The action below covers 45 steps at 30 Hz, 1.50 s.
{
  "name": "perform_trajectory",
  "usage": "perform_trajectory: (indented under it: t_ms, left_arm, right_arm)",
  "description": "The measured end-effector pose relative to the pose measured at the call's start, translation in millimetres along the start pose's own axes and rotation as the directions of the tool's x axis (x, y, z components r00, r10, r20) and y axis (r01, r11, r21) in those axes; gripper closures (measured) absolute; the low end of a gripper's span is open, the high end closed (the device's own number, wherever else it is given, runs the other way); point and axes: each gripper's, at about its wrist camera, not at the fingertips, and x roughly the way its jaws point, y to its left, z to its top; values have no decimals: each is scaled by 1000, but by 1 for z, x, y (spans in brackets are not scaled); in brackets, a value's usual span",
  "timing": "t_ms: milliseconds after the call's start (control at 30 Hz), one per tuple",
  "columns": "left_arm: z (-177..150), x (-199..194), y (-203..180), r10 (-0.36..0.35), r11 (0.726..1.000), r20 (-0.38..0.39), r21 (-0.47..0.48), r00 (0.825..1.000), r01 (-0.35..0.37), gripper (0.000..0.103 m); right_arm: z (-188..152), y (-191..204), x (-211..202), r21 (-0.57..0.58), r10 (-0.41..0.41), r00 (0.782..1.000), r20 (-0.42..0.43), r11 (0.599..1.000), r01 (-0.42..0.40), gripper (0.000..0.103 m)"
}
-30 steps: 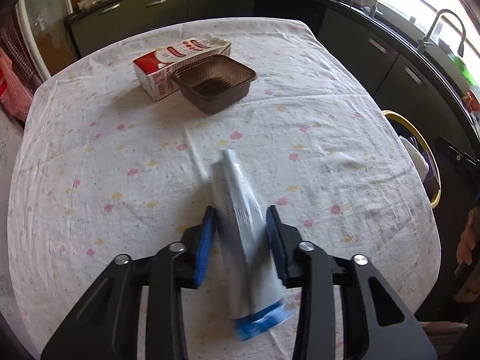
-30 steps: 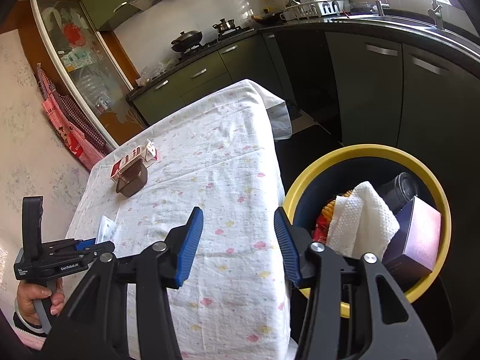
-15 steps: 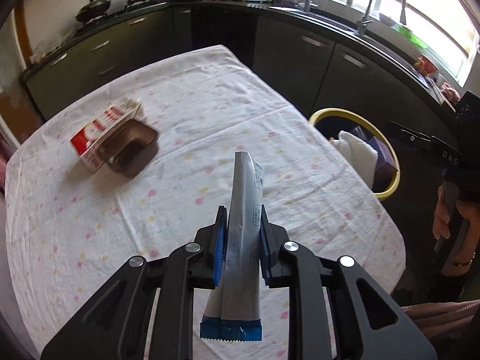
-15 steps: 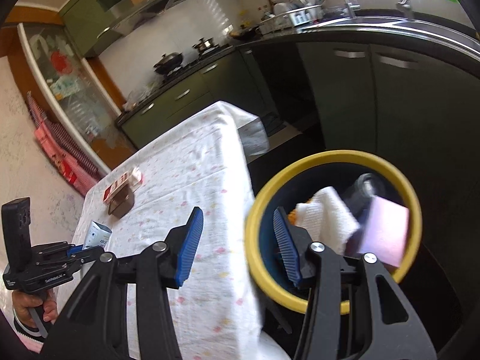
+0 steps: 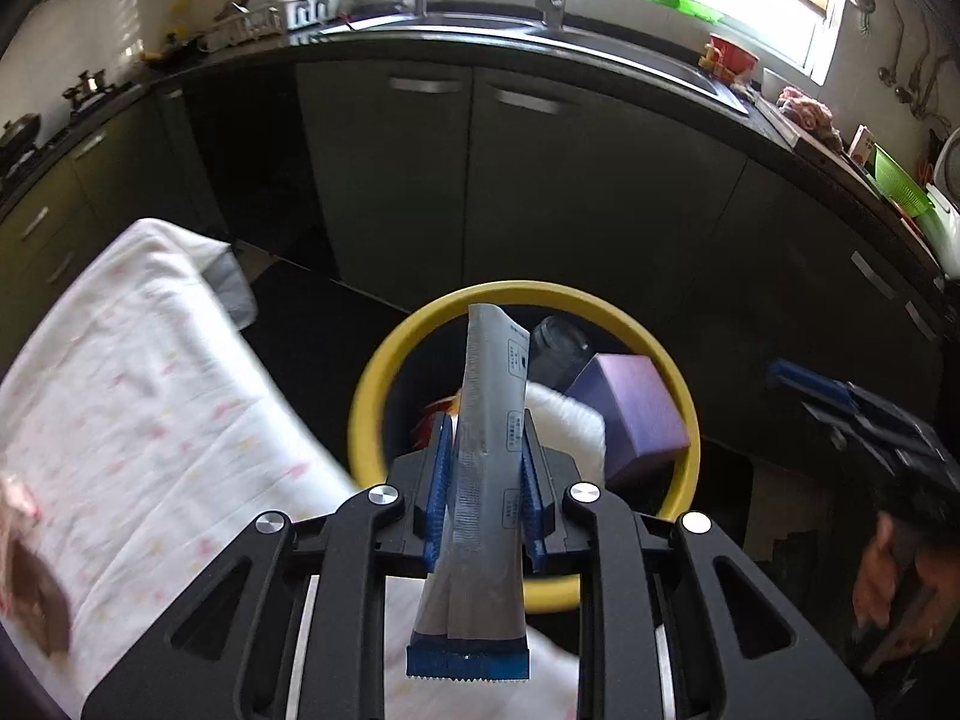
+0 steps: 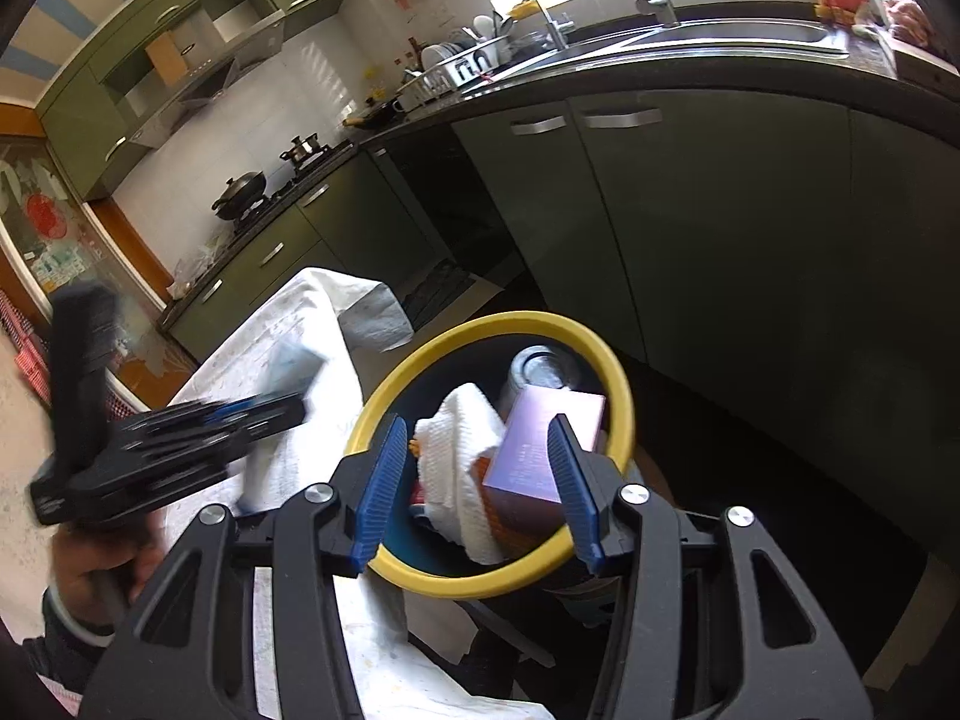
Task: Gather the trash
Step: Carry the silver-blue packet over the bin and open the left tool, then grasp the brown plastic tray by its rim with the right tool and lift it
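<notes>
My left gripper (image 5: 483,468) is shut on a grey tube with a blue crimped end (image 5: 489,396), held upright over the yellow-rimmed trash bin (image 5: 372,384). The tube's tip reaches across the bin's opening. Inside the bin lie a purple box (image 5: 630,408), a white paper towel (image 5: 570,426) and a dark jar (image 5: 555,345). My right gripper (image 6: 474,468) stands open with nothing between its fingers, above the same bin (image 6: 618,396). In the right wrist view the left gripper (image 6: 180,444) appears blurred at the left, held by a hand (image 6: 96,570).
The table with its flowered white cloth (image 5: 138,420) sits left of the bin, with a brown tray (image 5: 36,600) at its edge. Dark green cabinets (image 5: 540,192) and a sink counter (image 5: 600,42) stand behind the bin. A hand holding the right gripper (image 5: 888,588) is at the right.
My left gripper closed on the tube, lifted it off the table and swung right until it hangs over the bin. My right gripper also swung toward the bin, still open.
</notes>
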Motion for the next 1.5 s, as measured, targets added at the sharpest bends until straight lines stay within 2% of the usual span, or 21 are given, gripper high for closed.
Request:
perform_trajectory:
  t_ms: [100, 167, 200, 233, 300, 433, 600, 800, 1033, 1200, 1300, 1500]
  left_arm:
    - [15, 31, -6, -3, 1000, -8, -31, 1000, 2, 79]
    - [19, 47, -6, -13, 998, -21, -66, 1000, 12, 67]
    - [20, 51, -6, -7, 997, -28, -78, 1000, 5, 54]
    - [19, 53, -5, -7, 996, -30, -92, 1000, 4, 47]
    - [16, 50, -5, -5, 995, -22, -95, 1000, 3, 46]
    - [5, 27, -1, 24, 997, 9, -67, 1000, -23, 41]
    - [-25, -25, 23, 56, 996, 51, -73, 997, -52, 35]
    - [-69, -83, 76, 141, 978, 86, -168, 986, -125, 31]
    - [-139, -134, 154, 267, 928, 111, -298, 957, -224, 17]
    - [-181, -158, 213, 335, 876, 96, -399, 937, -273, 16]
    - [-205, -171, 240, 377, 844, 85, -442, 922, -304, 15]
    - [-254, -192, 294, 463, 758, 54, -542, 885, -364, 12]
  right_arm:
    - [-1, -7, -3, 12, -11, 1000, 2, 1000, 11, 55]
    - [-1, -11, -3, 20, -13, 1000, 0, 1000, 13, 53]
    - [-1, -12, -3, 23, -13, 1000, -1, 1000, 13, 52]
    - [-1, -13, -3, 23, -13, 1000, -3, 1000, 13, 52]
    - [-1, -13, -1, 23, -13, 1000, -6, 1000, 13, 52]
    - [0, -7, 4, 14, -4, 1000, -15, 1000, 4, 52]
    - [-2, 10, 12, -20, 9, 999, -39, 1000, -9, 51]
    - [-4, 45, 25, -72, 22, 998, -66, 997, -27, 50]
    - [-8, 122, 59, -196, 61, 989, -133, 977, -86, 49]
    - [-19, 198, 89, -314, 110, 972, -208, 933, -173, 49]
    - [-30, 253, 107, -389, 152, 954, -258, 887, -247, 48]
    - [-61, 338, 135, -512, 196, 917, -348, 780, -361, 47]
